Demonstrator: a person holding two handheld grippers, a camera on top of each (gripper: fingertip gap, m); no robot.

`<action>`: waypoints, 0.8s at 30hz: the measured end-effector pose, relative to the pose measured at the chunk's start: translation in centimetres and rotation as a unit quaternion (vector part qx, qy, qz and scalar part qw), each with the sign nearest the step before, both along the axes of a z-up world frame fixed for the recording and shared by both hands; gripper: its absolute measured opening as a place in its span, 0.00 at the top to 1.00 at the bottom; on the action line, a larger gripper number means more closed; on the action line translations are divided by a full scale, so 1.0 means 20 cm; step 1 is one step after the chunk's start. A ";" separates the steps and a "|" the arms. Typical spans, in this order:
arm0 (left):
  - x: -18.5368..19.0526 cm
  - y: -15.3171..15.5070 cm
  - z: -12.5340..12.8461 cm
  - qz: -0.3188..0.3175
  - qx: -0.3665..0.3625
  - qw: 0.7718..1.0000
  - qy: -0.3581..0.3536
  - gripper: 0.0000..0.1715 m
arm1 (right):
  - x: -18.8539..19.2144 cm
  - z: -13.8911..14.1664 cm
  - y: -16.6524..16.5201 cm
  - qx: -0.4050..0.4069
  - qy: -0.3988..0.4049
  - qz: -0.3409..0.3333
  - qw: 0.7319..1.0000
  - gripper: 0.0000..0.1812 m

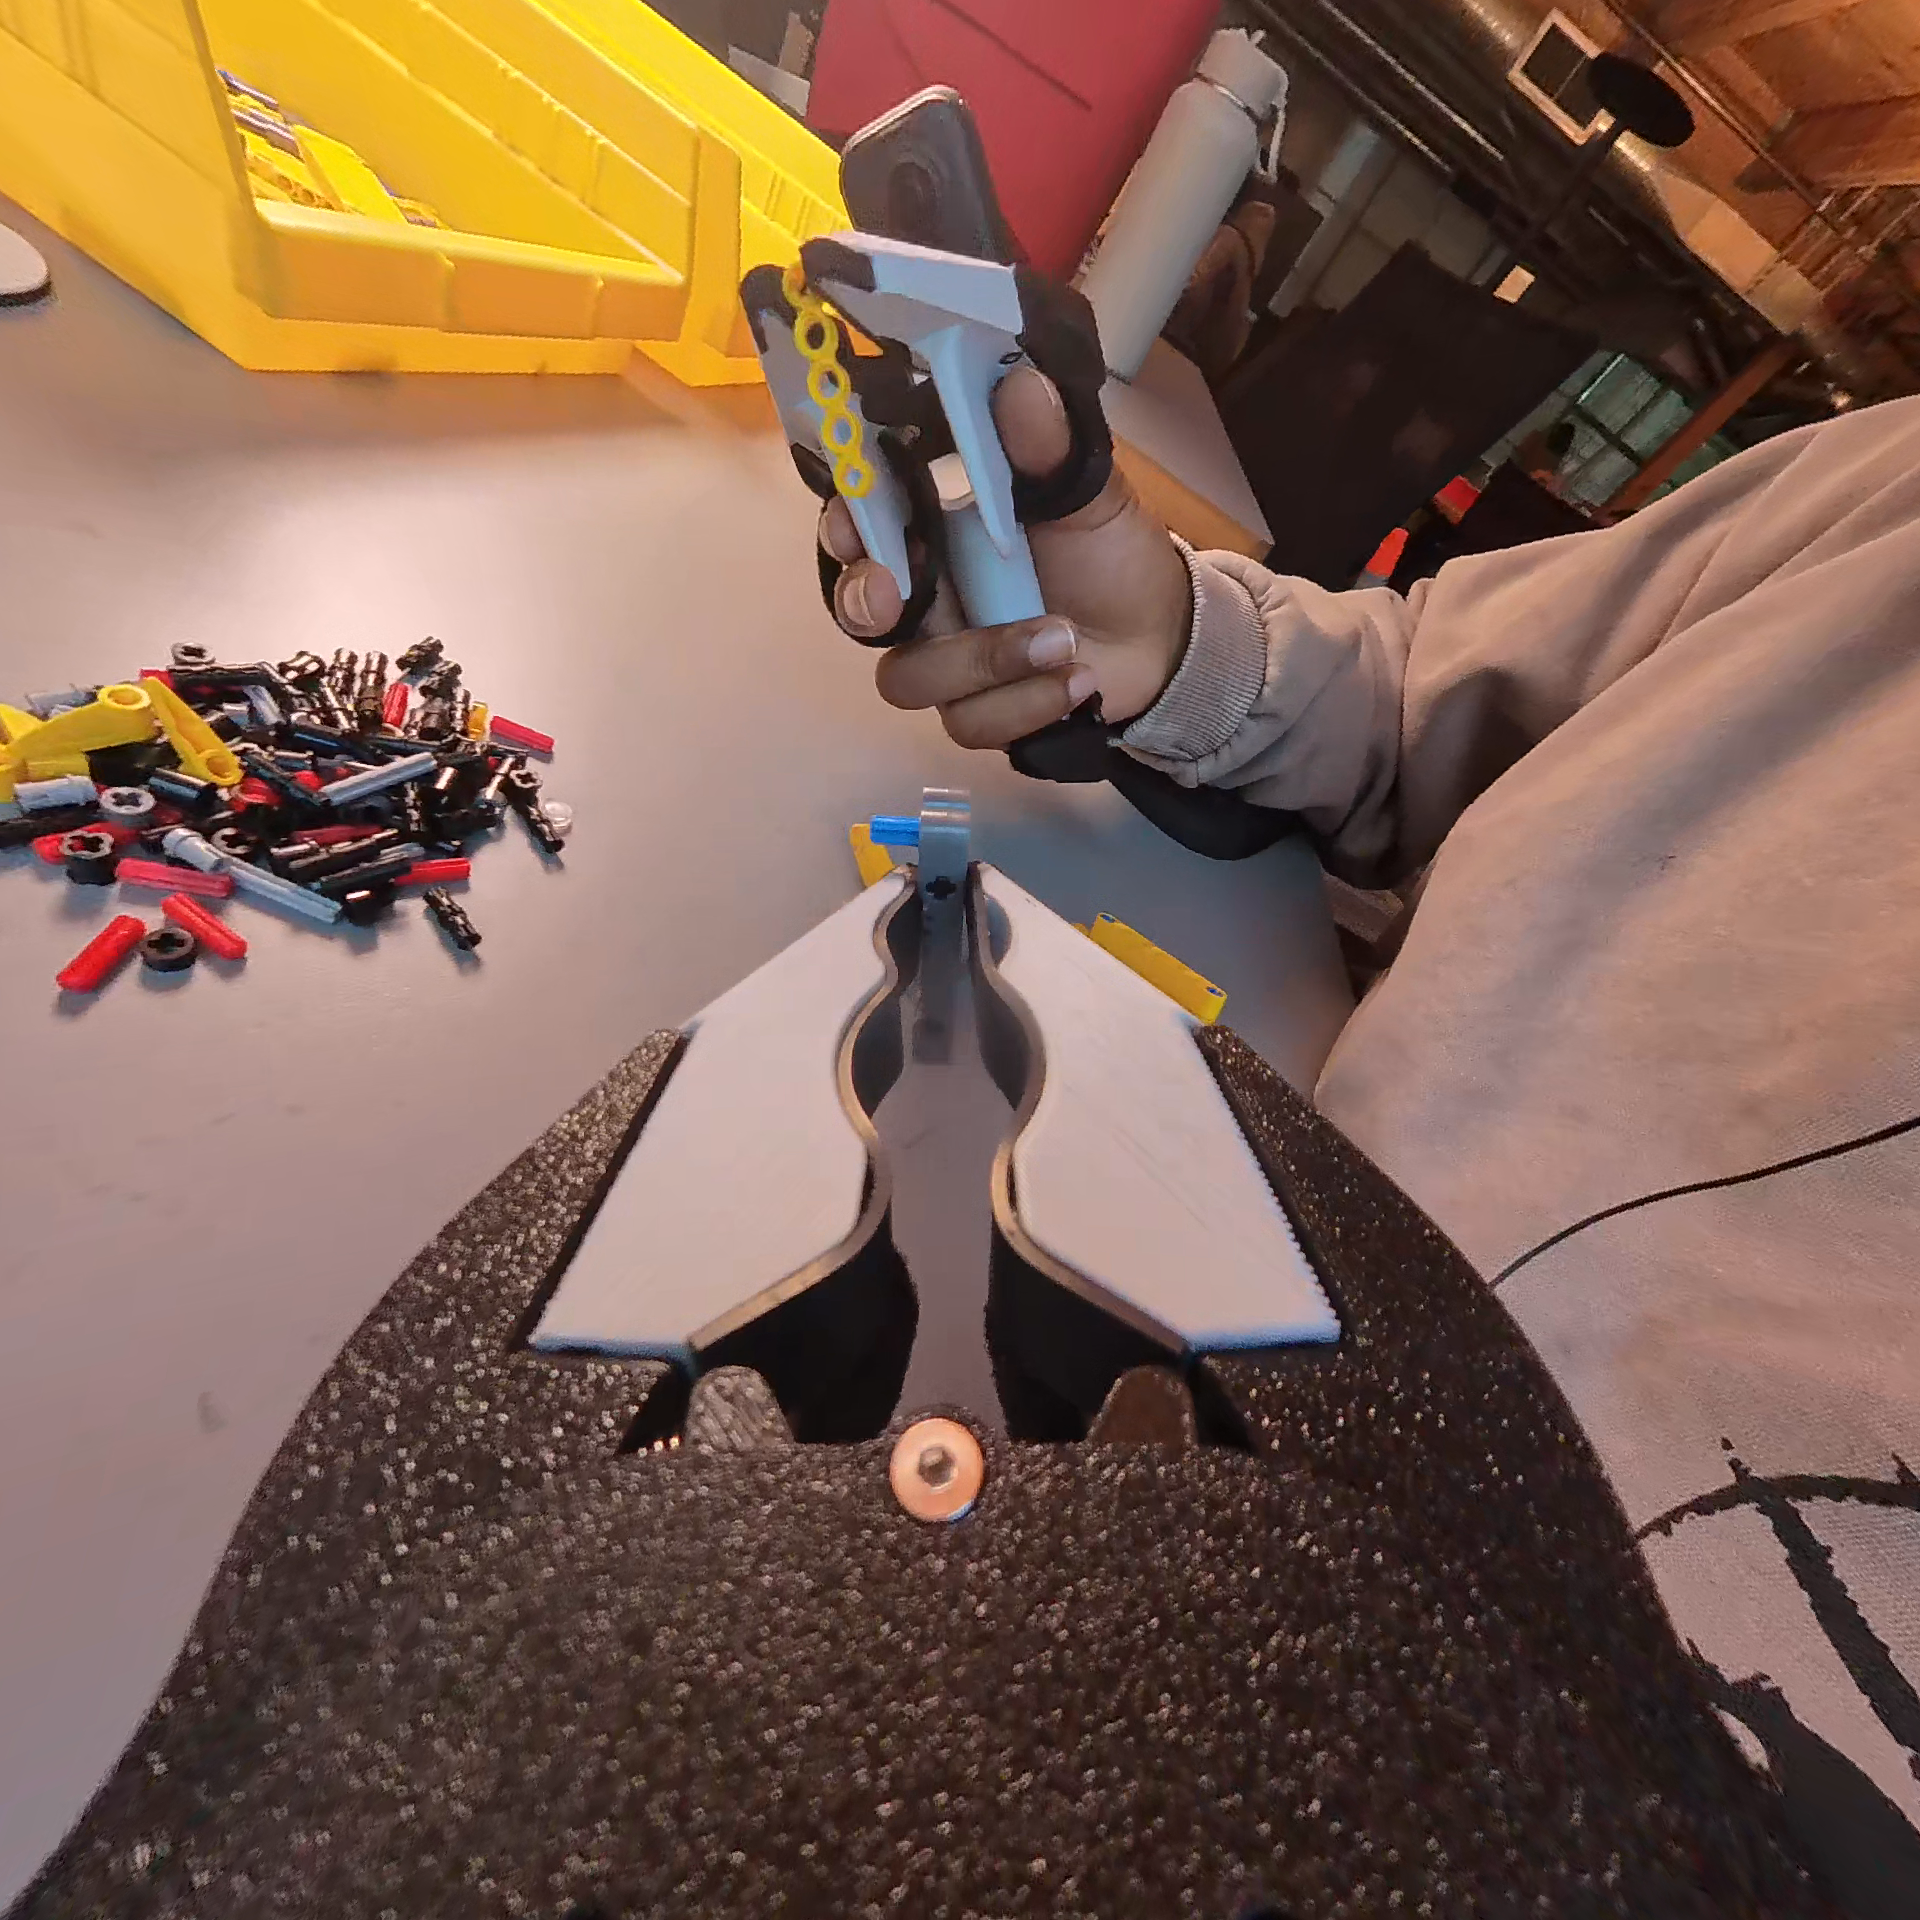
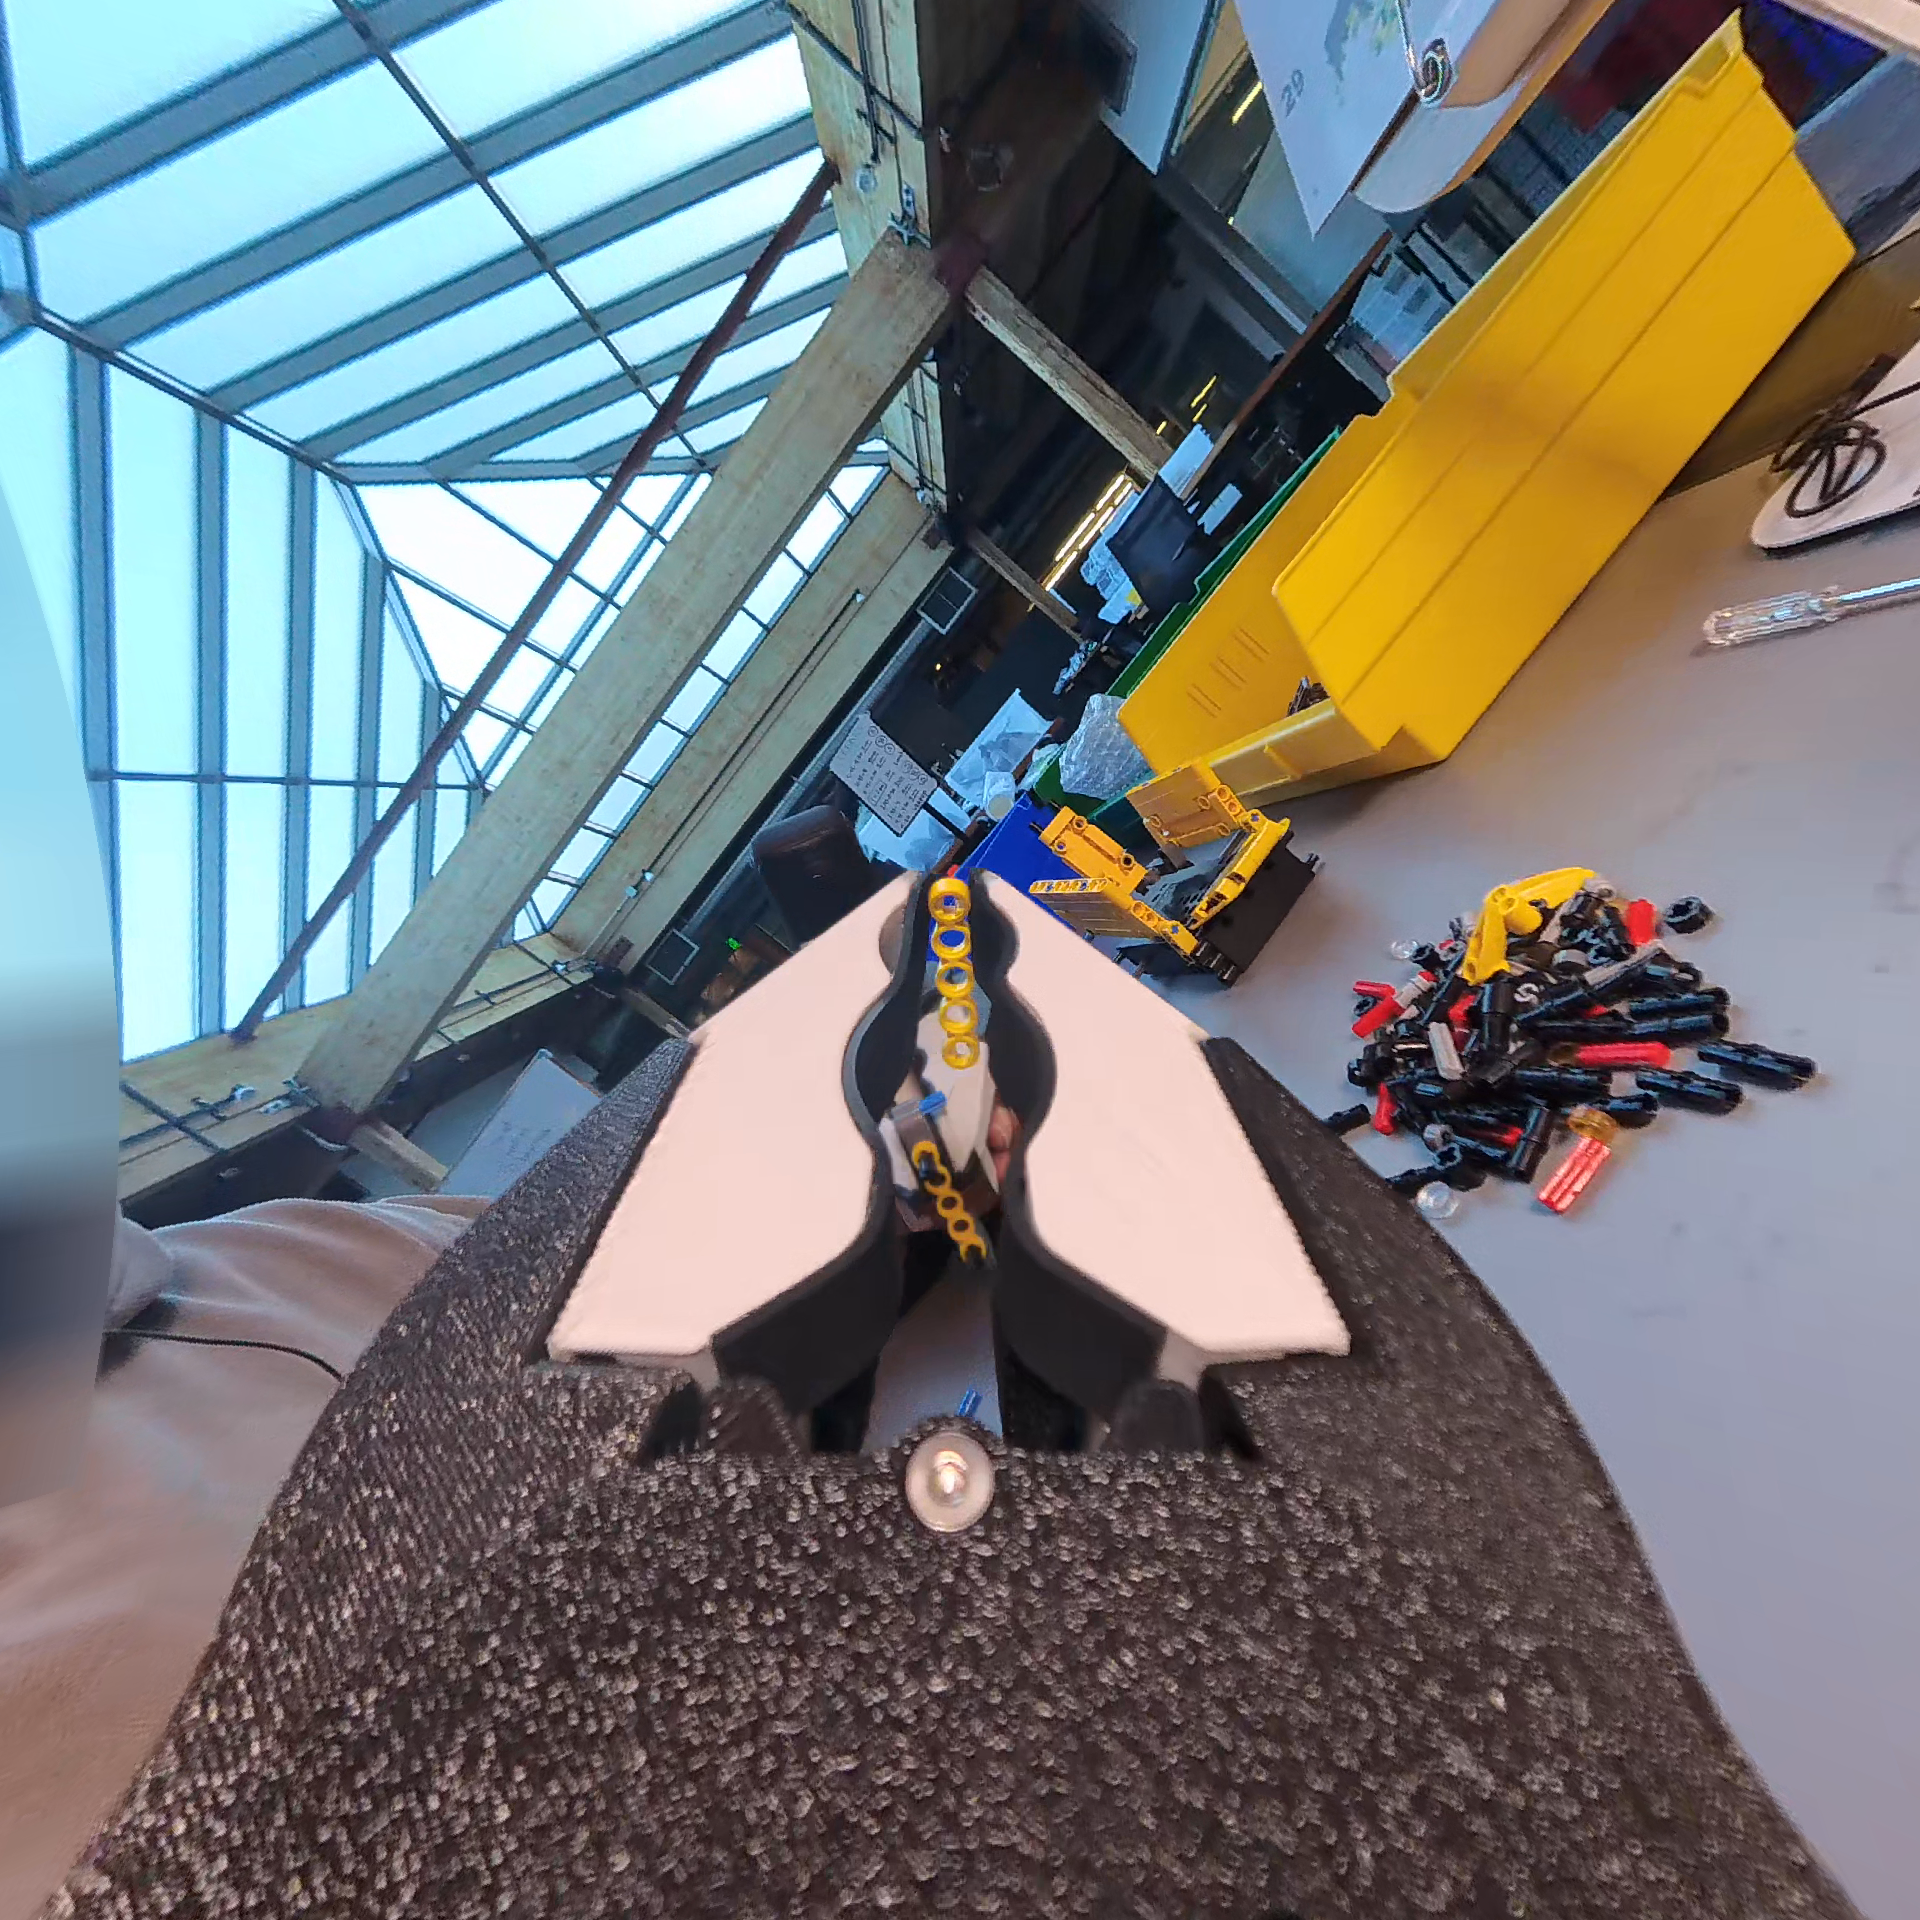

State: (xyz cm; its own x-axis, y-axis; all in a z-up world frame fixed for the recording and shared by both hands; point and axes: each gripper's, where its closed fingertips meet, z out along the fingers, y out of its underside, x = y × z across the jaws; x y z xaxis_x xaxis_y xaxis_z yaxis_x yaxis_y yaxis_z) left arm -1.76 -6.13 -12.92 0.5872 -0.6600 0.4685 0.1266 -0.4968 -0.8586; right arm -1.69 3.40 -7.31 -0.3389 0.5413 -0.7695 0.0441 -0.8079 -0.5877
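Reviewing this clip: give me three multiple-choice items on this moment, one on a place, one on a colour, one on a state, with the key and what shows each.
1. Where does the pile of small parts lie?
A. on the grey table
B. inside the yellow bin
C. on the person's sleeve

2. What colour is the holed beam in the right gripper?
A. red
B. yellow
C. blue

3. How does the left gripper stand?
A. wide open, empty
B. out of view
C. shut on a grey beam

Key: 1 A, the pile rests on bare tabletop beside the bin; 2 B, yellow rings show between its fingers; 3 C, the fingers pinch the grey piece.
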 end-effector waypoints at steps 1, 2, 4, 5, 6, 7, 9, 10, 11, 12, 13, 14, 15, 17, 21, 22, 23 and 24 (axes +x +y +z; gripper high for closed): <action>0.00 0.00 0.00 0.001 0.003 1.000 0.006 0.96 | 0.00 0.00 0.00 0.005 -0.003 -0.001 1.000 0.97; 0.00 0.00 -0.01 0.001 0.004 1.000 0.012 0.96 | 0.00 -0.01 0.00 0.013 -0.006 -0.002 1.000 0.97; 0.00 0.00 -0.01 0.004 0.005 1.000 0.017 0.96 | -0.01 -0.03 -0.01 0.054 -0.021 -0.007 0.998 0.97; 0.00 0.00 -0.01 0.006 0.004 1.000 0.018 0.96 | -0.01 -0.05 -0.02 0.088 -0.033 -0.011 0.996 0.97; 0.00 0.00 -0.01 0.008 0.003 1.000 0.018 0.96 | -0.02 -0.07 -0.03 0.124 -0.044 -0.013 0.991 0.97; -0.01 0.01 -0.01 0.010 0.003 1.000 0.017 0.96 | -0.02 -0.09 -0.03 0.161 -0.056 -0.016 0.985 0.97; -0.02 0.01 -0.01 0.014 0.004 1.000 0.018 0.96 | -0.03 -0.13 -0.02 0.237 -0.083 -0.029 0.968 0.96; -0.02 0.01 -0.01 0.016 0.004 1.000 0.021 0.96 | -0.02 -0.14 0.00 0.275 -0.095 -0.040 0.956 0.96; -0.02 0.01 -0.02 0.019 0.005 0.999 0.026 0.96 | -0.01 -0.15 0.04 0.311 -0.107 -0.058 0.942 0.97; -0.03 0.02 -0.02 0.022 0.005 0.999 0.030 0.96 | 0.00 -0.14 0.10 0.346 -0.118 -0.082 0.927 0.97; -0.04 0.02 -0.02 0.028 0.006 0.999 0.031 0.96 | 0.02 -0.13 0.18 0.381 -0.129 -0.108 0.909 0.97; -0.04 0.03 -0.01 0.036 0.012 0.999 0.027 0.96 | 0.04 -0.11 0.28 0.412 -0.146 -0.138 0.889 0.97; -0.05 0.04 0.01 0.041 0.019 0.999 0.017 0.96 | 0.07 -0.09 0.39 0.437 -0.162 -0.170 0.868 0.97; -0.05 0.04 0.06 0.044 0.031 0.998 -0.015 0.96 | 0.15 -0.02 0.64 0.459 -0.188 -0.233 0.836 0.97; -0.07 0.05 0.09 0.052 0.027 0.997 -0.056 0.96 | 0.31 0.02 1.06 0.475 -0.262 -0.309 0.781 0.97; -0.08 0.05 0.09 0.056 0.024 0.997 -0.055 0.96 | 0.33 0.02 1.13 0.481 -0.281 -0.318 0.768 0.97; -0.09 0.06 0.08 0.059 0.022 0.997 -0.054 0.96 | 0.34 0.02 1.19 0.483 -0.296 -0.325 0.757 0.97; -0.10 0.06 0.08 0.060 0.020 0.996 -0.055 0.96 | 0.35 0.01 1.24 0.484 -0.311 -0.330 0.748 0.97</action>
